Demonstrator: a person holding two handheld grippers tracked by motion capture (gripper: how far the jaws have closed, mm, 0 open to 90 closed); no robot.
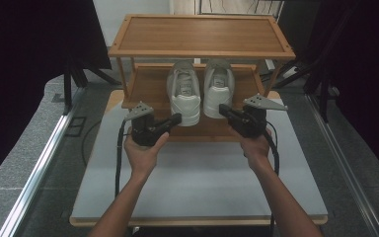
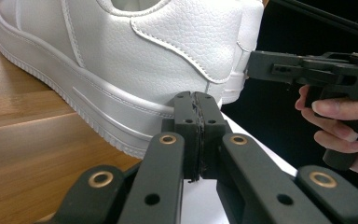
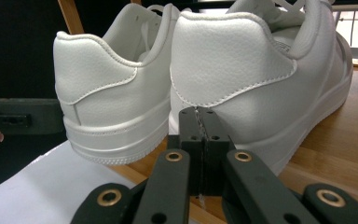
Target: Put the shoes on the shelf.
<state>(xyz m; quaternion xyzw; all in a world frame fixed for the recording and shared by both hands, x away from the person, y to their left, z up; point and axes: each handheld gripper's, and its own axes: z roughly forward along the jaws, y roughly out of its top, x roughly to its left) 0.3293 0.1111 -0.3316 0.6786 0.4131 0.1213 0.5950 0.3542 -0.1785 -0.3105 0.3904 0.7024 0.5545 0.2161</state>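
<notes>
Both forearms reach forward; the left gripper (image 1: 176,119) and right gripper (image 1: 223,109), jaws pressed together on nothing, point inward at the heels of two white shoes (image 1: 200,89) on the lower shelf (image 1: 145,86).

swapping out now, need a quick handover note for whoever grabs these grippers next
Left hand-held gripper: jaws shut, empty, tip at the heel of the left shoe.
Right hand-held gripper: jaws shut, empty, tip at the heel of the right shoe.
Both white shoes sit side by side on the lower shelf of the wooden rack, heels overhanging the front edge.
Done: shoes are on the shelf.
Left: probably nudging both heels further in.
</notes>
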